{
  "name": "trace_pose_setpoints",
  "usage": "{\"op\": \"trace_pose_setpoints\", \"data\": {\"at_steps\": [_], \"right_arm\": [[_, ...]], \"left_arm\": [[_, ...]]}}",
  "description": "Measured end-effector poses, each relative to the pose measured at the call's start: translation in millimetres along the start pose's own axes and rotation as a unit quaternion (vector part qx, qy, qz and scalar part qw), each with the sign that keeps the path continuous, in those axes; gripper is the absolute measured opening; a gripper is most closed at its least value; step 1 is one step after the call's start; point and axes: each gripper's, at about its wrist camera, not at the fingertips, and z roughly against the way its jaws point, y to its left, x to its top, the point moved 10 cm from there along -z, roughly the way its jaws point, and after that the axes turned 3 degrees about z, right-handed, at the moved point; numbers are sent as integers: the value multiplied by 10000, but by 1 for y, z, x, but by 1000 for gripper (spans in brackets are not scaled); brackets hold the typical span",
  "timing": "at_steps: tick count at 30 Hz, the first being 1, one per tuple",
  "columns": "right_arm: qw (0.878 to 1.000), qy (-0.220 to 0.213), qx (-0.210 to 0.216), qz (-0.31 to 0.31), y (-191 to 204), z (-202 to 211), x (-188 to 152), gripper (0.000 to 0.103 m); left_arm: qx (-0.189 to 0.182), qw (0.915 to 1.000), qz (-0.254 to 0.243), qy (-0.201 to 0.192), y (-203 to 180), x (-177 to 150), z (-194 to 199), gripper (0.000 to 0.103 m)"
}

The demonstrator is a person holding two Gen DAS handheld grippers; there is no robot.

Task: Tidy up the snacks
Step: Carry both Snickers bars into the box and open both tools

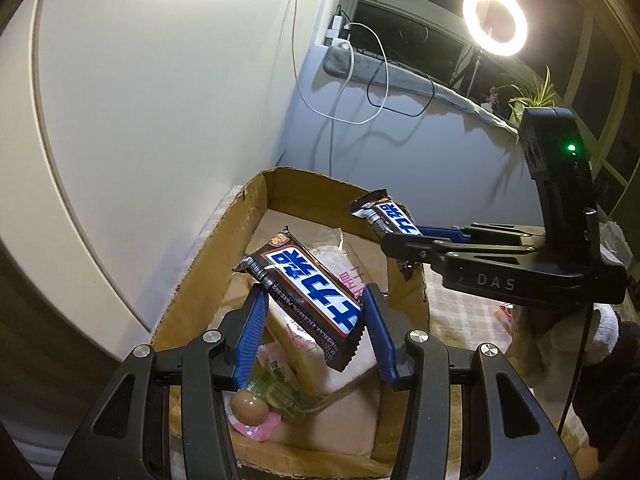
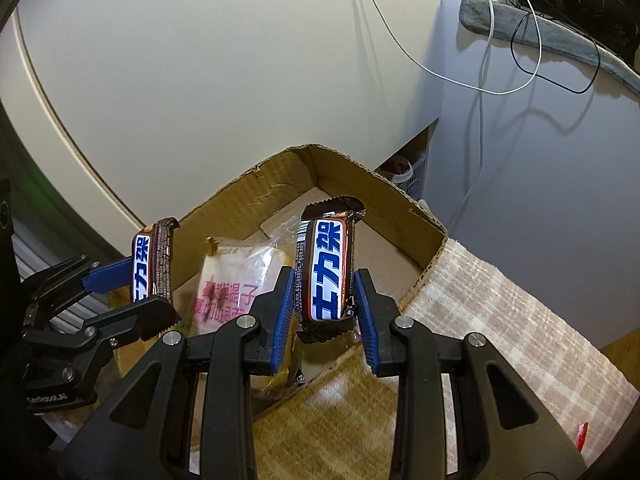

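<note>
Two bars over the box, neither dropped yet

My left gripper (image 1: 312,320) clamps one chocolate bar (image 1: 308,286), my right gripper (image 2: 322,300) another (image 2: 326,270), above the cardboard box (image 1: 200,280); a bread packet (image 2: 236,276) already lies inside.

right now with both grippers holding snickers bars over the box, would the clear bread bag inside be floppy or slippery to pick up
The bread bag would probably be floppy: its clear film is wrinkled and loose at the top. It may be slippery too, since the plastic looks glossy. It likely squashes easily, as it leans slumped inside the cardboard box.
</note>
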Motion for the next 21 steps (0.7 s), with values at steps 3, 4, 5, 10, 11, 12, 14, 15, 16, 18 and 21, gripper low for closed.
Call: {"op": "trace_pose_setpoints", "data": {"at_steps": [3, 4, 5, 10, 11, 12, 14, 15, 16, 18, 21], "right_arm": [[10000, 3, -26, 22, 0, -4, 1, 32], [10000, -2, -39, 30, 0, -4, 2, 33], [10000, -18, -43, 34, 0, -3, 2, 33], [9999, -97, -127, 9, -2, 1, 5, 61], [9997, -166, -177, -10, -4, 5, 6, 65], [9996, -211, -199, -21, -5, 7, 7, 68], [9994, -241, -247, -72, -8, 11, 7, 68], [9993, -255, -261, -108, -9, 13, 7, 68], [9992, -261, -267, -128, -10, 15, 7, 68], [9991, -246, -304, -176, -13, 18, 6, 68], [9990, -237, -308, -212, -13, 22, 3, 68]], "left_arm": [[32, 10000, 6, 7, 0, 0, 0, 48], [28, 10000, 11, 11, 1, 0, -1, 48], [23, 10000, 9, 17, 0, 0, -1, 48], [82, 9999, 51, -31, 4, 1, 2, 49], [86, 9999, 53, -39, 4, 2, 2, 49], [92, 9999, 49, -49, 4, 3, 3, 49], [101, 9999, 33, -71, 3, 2, 6, 49], [102, 9999, 21, -81, 3, 2, 7, 49], [107, 9999, 15, -92, 2, 3, 7, 49], [97, 9999, 12, -112, 0, 2, 10, 49], [73, 9999, -1, -148, -4, 2, 15, 49]]}}
